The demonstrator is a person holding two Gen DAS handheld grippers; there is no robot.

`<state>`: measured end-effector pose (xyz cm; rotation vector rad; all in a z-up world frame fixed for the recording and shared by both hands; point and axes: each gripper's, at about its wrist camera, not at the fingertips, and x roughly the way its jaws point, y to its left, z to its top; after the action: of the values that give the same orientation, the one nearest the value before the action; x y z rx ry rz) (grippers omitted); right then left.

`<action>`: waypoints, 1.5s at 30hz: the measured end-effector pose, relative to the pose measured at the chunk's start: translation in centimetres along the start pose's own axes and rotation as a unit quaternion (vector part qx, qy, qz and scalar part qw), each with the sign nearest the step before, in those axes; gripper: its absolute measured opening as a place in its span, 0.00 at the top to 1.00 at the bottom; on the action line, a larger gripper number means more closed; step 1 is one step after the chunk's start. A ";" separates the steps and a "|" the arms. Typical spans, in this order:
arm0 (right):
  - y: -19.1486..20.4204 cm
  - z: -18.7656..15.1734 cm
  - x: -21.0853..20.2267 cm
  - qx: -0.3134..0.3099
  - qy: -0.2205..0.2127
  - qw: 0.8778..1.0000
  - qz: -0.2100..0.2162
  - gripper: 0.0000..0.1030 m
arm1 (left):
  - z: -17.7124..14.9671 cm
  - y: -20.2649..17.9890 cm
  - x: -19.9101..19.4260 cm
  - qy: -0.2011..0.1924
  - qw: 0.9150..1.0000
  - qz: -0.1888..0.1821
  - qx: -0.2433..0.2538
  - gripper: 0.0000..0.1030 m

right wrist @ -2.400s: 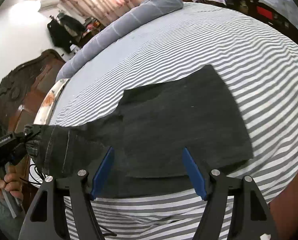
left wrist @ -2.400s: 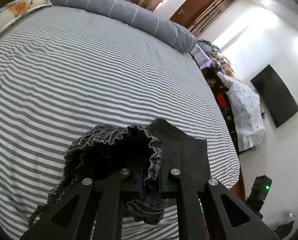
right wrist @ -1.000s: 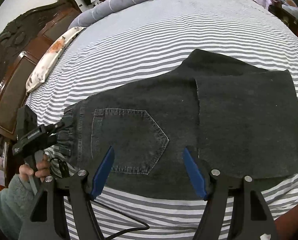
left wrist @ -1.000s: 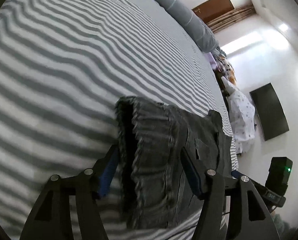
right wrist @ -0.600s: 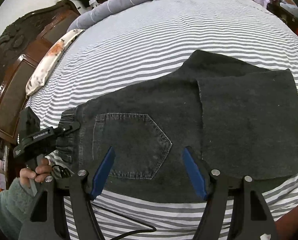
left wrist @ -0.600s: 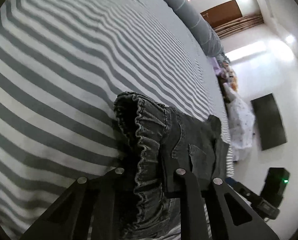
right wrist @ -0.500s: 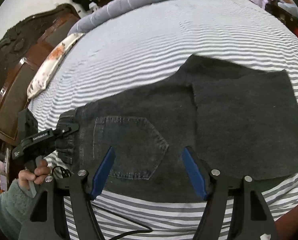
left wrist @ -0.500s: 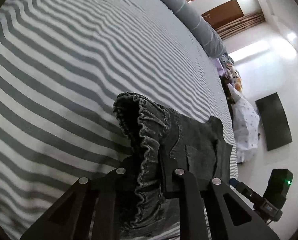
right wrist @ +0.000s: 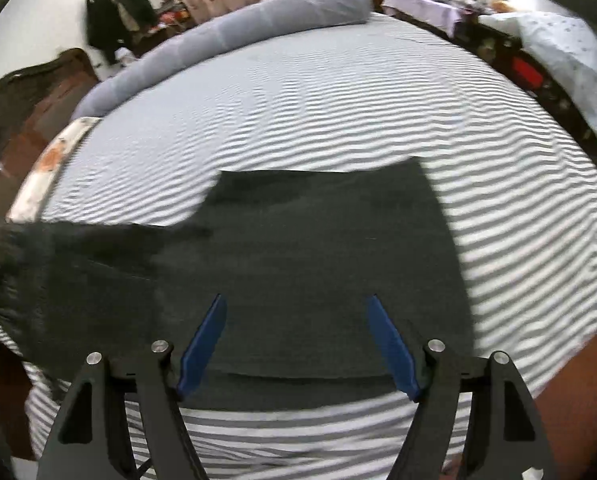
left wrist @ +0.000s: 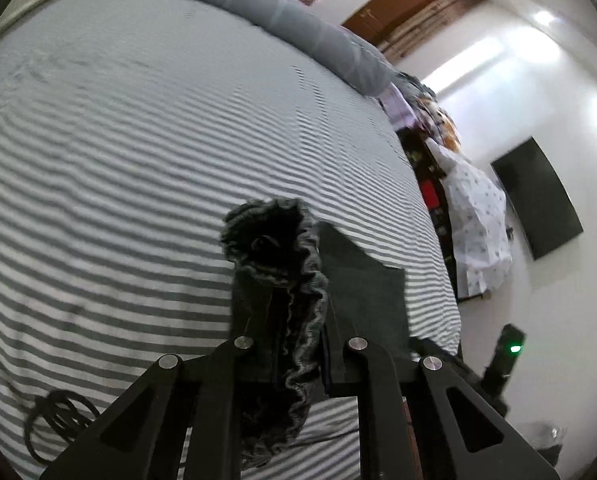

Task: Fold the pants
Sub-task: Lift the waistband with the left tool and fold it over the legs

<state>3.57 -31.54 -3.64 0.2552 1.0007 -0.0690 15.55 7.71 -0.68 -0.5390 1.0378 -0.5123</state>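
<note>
1. Striped grey-and-white sheets cover the bed (right wrist: 338,92), with a long grey bolster (right wrist: 234,36) along its far edge and a wooden headboard (right wrist: 14,92) at the left.
2. Left tongs (left wrist: 298,344) are clamped on the gathered waistband (left wrist: 274,236) of the dark pants (right wrist: 298,256), raising that end off the bed.
3. From there the pants run rightward, their folded legs lying flat on the sheet.
4. Right tongs (right wrist: 296,344) hover over the pants with blue pads (right wrist: 202,344) spread wide, having just opened further, gripping nothing.
</note>
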 end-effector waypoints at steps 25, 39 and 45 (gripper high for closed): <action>-20.1 -3.0 0.7 0.158 0.001 0.987 0.019 0.27 | -4.3 -22.5 26.8 0.136 0.985 0.054 0.097 0.68; -17.7 -2.5 0.8 0.144 -0.043 0.985 0.084 0.27 | -5.7 -17.3 17.9 0.080 0.973 0.090 0.194 0.35; -14.1 0.4 3.3 0.110 -0.026 0.989 0.094 0.44 | -6.9 -11.1 17.6 0.084 0.963 0.197 0.165 0.35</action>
<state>3.20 -45.05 -8.75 0.5458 0.9137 -0.0149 15.07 -12.95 -7.95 0.0124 1.1586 -0.3676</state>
